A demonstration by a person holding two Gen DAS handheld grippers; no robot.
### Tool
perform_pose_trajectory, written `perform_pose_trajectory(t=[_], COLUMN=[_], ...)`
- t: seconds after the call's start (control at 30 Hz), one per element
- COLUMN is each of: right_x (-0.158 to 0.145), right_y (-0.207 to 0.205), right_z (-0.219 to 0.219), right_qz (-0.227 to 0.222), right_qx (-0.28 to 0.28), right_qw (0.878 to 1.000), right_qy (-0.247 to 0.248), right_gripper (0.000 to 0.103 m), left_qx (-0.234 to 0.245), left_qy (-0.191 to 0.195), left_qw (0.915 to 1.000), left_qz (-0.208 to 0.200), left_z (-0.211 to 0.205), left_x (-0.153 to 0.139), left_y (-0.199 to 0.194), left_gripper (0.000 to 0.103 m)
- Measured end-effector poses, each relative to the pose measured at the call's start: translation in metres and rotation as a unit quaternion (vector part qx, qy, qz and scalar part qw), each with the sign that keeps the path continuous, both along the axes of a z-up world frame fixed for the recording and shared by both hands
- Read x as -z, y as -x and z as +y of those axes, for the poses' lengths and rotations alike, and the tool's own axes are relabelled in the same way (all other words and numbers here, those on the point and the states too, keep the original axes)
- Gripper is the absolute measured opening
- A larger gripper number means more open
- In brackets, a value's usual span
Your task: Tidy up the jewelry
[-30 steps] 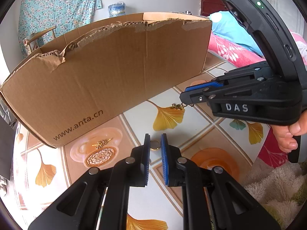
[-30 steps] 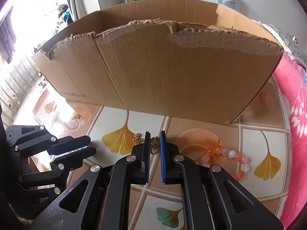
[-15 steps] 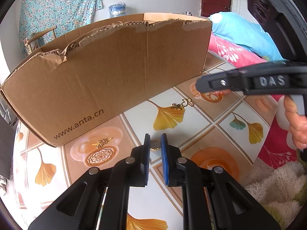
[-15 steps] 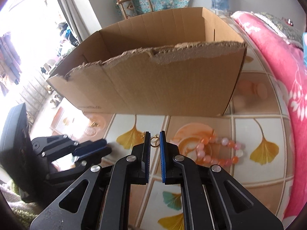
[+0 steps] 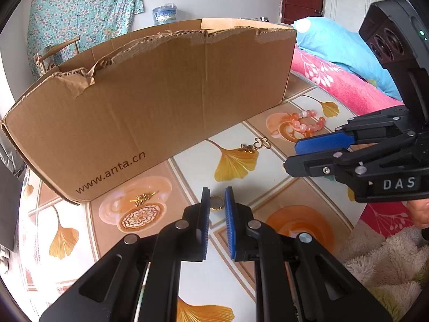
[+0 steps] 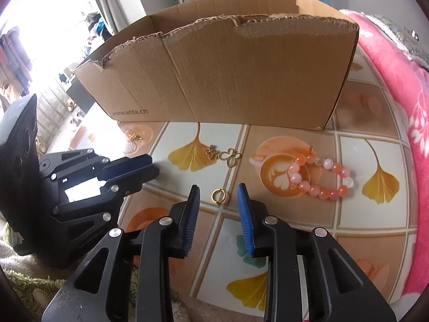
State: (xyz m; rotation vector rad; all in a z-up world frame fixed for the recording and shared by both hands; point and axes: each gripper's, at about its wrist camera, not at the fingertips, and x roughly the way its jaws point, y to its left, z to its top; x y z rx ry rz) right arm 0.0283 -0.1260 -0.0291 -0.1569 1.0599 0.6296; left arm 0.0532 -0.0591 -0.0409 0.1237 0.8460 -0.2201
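Two grippers hover over the patterned tabletop (image 6: 356, 214) in front of a torn cardboard box (image 6: 241, 75). The right gripper (image 6: 218, 204) is spreading its jaws, empty, with a small gold ring (image 6: 218, 196) lying flat on the table between them. The left gripper (image 5: 216, 209) is nearly clenched with the same ring (image 5: 216, 203) seen between its tips, though whether it grasps it I cannot tell; a bead bracelet (image 6: 319, 177) and gold charms (image 6: 224, 155) lie nearer the box.
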Motion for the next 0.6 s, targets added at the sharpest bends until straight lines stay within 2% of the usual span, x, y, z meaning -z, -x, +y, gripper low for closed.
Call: perform_pose_trajectory(t=[0.23,0.33,0.5,0.6], right_x=[0.006,0.01,0.014,0.016], right_y=[0.005,0.008,0.013,0.014], right_z=[0.014,0.022,0.033,0.036], right_qz=[-0.022,-0.035,-0.056,-0.061], right_qx=[-0.014,-0.021,-0.031,-0.032], right_qw=[0.999,0.998,0.996,0.995], right_qy=[0.025,0.038,0.063,0.067], right_gripper=[0.028,0.024,0.011,0.01], left_qx=[0.0,0.001,0.0,0.0], left_qy=[0.0,0.0,0.0,-0.001], left_qw=[1.0,1.0,1.0,1.0], left_qz=[0.0,0.0,0.0,-0.001], left_z=[0.0,0.0,0.0,-0.001], left_x=[0.0,0.0,0.0,0.0], left_y=[0.0,0.0,0.0,0.0], left_gripper=[0.011,0.011,0.011,0.011])
